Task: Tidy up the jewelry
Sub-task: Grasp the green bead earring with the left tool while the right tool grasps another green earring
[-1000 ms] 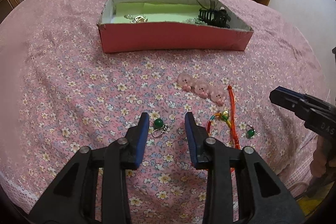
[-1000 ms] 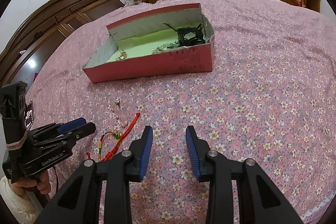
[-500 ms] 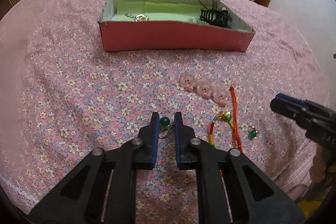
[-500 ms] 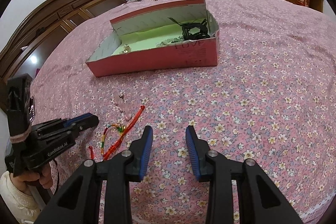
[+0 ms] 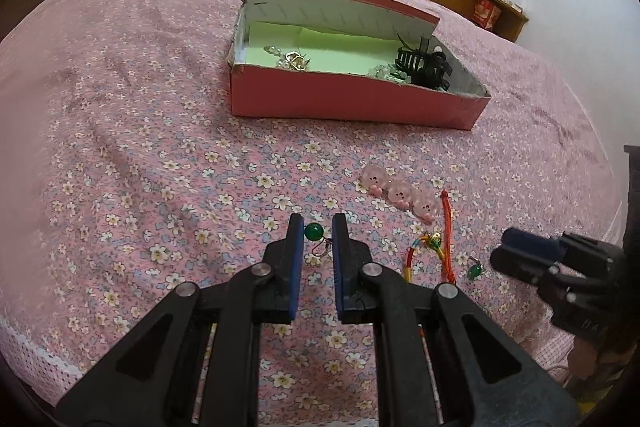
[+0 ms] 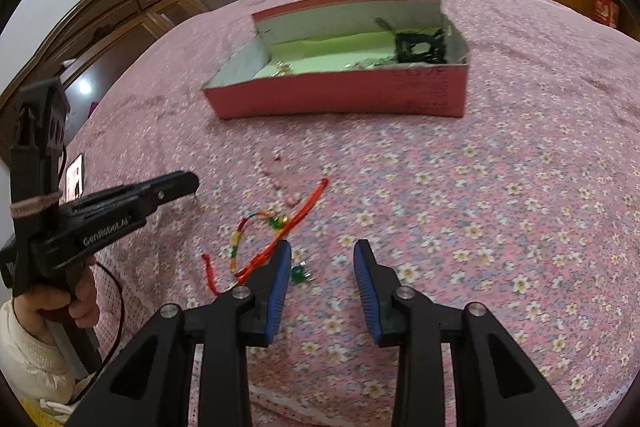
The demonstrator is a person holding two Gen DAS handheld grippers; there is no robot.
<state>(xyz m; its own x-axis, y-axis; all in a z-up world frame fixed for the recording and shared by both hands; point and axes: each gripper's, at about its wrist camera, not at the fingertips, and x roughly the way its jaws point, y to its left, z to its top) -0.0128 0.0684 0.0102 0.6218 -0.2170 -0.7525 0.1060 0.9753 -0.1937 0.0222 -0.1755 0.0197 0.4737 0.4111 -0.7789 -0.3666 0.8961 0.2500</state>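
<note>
**Left jaws drawn in around green bead earring; right jaws unchanged**

A second ago the left gripper (image 5: 316, 227) stood spread with the green bead earring (image 5: 314, 231) lying on the bedspread (image 5: 140, 147) beside its left pad. Now the jaws are drawn narrow and pinch the earring, bead between the tips. The right gripper (image 6: 320, 259) keeps the same moderate spread, nothing between its pads.

Left to right: pink box (image 5: 352, 103) holding a black hair claw (image 5: 420, 63); three pink clips (image 5: 400, 191); red cord bracelet (image 5: 446, 239); second green earring (image 5: 475, 271), just beside the right gripper's tip. Nothing blocks the way to the box.
</note>
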